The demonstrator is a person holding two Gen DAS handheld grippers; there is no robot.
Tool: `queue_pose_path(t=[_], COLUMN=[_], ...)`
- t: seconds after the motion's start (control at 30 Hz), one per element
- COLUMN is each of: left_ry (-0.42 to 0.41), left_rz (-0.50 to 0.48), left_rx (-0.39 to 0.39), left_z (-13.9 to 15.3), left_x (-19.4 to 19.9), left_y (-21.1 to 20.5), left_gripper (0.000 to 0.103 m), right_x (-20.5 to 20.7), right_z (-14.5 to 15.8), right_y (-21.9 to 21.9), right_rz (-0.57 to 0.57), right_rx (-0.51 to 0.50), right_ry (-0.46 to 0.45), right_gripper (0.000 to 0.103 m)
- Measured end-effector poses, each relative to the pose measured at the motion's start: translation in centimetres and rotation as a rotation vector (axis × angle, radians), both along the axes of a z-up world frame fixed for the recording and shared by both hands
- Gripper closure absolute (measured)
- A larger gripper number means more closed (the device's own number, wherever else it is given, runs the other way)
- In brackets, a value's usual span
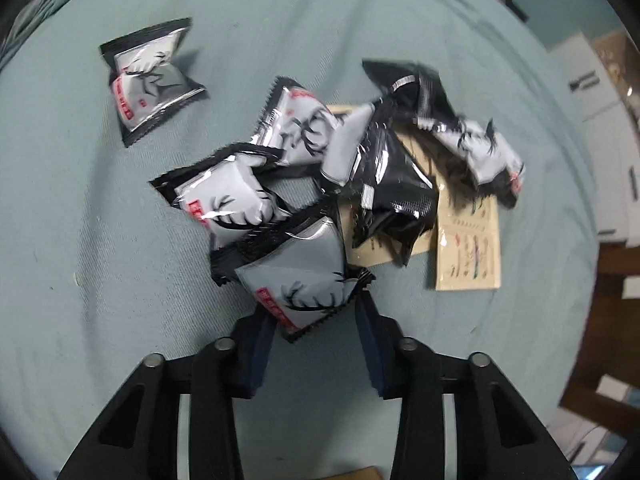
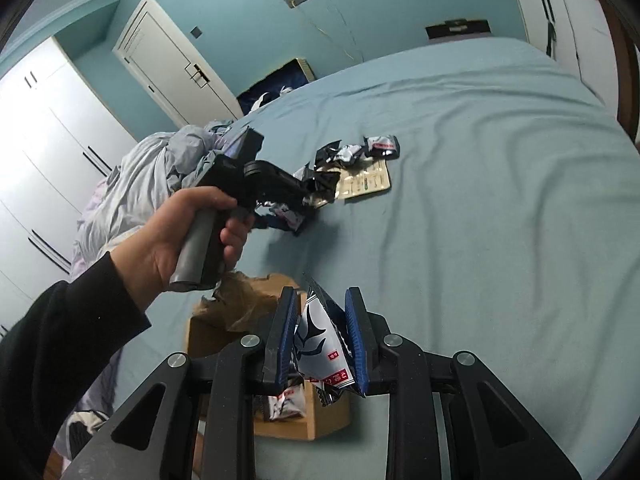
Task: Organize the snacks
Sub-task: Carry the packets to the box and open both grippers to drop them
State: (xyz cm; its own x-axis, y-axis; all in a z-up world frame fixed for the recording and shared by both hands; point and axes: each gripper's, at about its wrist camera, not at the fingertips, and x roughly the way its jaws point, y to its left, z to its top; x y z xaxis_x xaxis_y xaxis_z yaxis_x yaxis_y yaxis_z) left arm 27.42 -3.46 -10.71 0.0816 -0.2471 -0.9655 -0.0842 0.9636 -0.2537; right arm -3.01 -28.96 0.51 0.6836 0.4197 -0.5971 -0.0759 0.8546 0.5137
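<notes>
Several grey-and-black snack packets with an antler print lie in a pile (image 1: pixel 304 152) on the blue bed sheet, partly on a beige card (image 1: pixel 468 240). One packet (image 1: pixel 152 80) lies apart at the upper left. My left gripper (image 1: pixel 316 304) has its jaws around the nearest packet (image 1: pixel 300 276), pads beside its lower corner; it also shows in the right wrist view (image 2: pixel 296 204) over the pile. My right gripper (image 2: pixel 322 324) is shut on a snack packet (image 2: pixel 320 344) and holds it above a brown cardboard box (image 2: pixel 288 420) in which another packet (image 2: pixel 286 404) lies.
The bed sheet (image 2: pixel 500 220) spreads wide to the right. A bundle of crumpled bedding (image 2: pixel 160 172) lies at the left. White wardrobes and a door stand along the blue wall. Crumpled brown paper (image 2: pixel 244 304) sits at the box's far edge.
</notes>
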Motion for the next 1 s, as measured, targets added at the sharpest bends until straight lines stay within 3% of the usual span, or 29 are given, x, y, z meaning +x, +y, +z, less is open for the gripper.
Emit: queue_pose_path(t=[0.03,0.2,0.4,0.6,0.7,0.83,1.0], left_ry=[0.001,-0.095,-0.184,-0.299,-0.357,-0.409,-0.426], left_rz=[-0.012,-0.041,-0.054,-0.177,-0.275,-0.424,-0.523], left_rx=[-0.015,-0.001,-0.061,-0.058,-0.017,-0.033,-0.024], left_z=[0.2,4.5,9.9,14.4,15.0,14.5,12.0], left_x=[-0.2,-2.7,-7.7,-15.5,-21.0,-26.0,-28.1], left_y=[0.2,2.3,5.1,5.5,5.0,4.4,2.6], left_gripper=[0.097,0.099,0.099,0.099,0.099,0.099,0.092], right_x=[0.2,0.8,1.2,0.7,0.7,0.6,0.6], right_z=[0.0,0.0,0.3,0.7,0.9,0.6,0.9], right_y=[0.3,1.3,2.5,3.4,3.7,4.1,4.9], right_rz=[0.005,0.012,0.005,0.005,0.009,0.021,0.046], right_rx=[-0.005,-0.042,-0.086,-0.134,-0.138,-0.161,-0.156], right_ry=[0.000,0.004,-0.001,-0.010,-0.020,-0.011,-0.014], right_gripper=[0.080,0.080,0.080,0.080,0.080,0.080,0.080])
